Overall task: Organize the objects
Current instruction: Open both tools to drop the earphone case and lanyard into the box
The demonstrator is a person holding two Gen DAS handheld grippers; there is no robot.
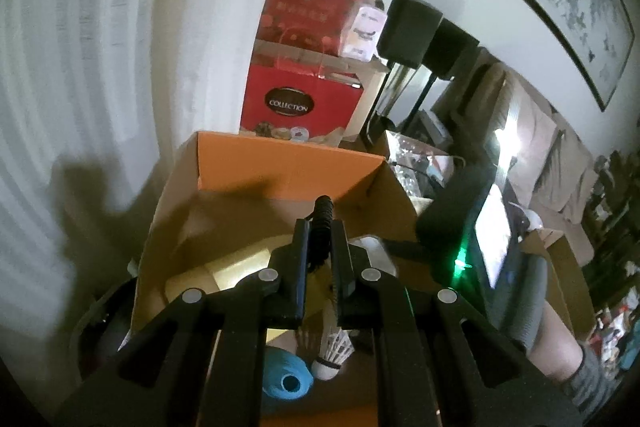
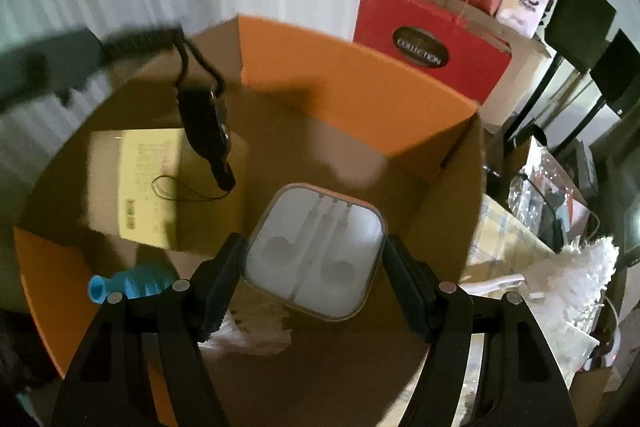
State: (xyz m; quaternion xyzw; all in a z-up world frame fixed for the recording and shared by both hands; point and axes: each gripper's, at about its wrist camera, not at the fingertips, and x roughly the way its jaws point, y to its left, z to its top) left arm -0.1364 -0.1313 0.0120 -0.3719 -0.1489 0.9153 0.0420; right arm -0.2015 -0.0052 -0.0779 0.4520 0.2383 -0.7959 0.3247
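An open cardboard box [image 1: 288, 167] [image 2: 360, 87] with orange flaps stands below both grippers. My left gripper [image 1: 320, 227] is shut on a black coiled cord [image 1: 323, 215]; in the right wrist view the cord [image 2: 132, 39] carries a black dangling gadget [image 2: 208, 131] that hangs over the box. My right gripper [image 2: 316, 255] is shut on a white earphone case [image 2: 316, 255] and holds it above the box. Inside lie a yellow-labelled carton [image 2: 136, 183], a blue ribbed object [image 2: 128, 285] [image 1: 286, 375] and a white shuttlecock [image 1: 334, 351].
Red gift bags [image 1: 300, 99] [image 2: 432, 39] stand behind the box against the white wall. Black speakers [image 1: 408, 27] and a cluttered table [image 2: 540, 187] lie to the right. A white feathery duster [image 2: 572, 279] lies right of the box.
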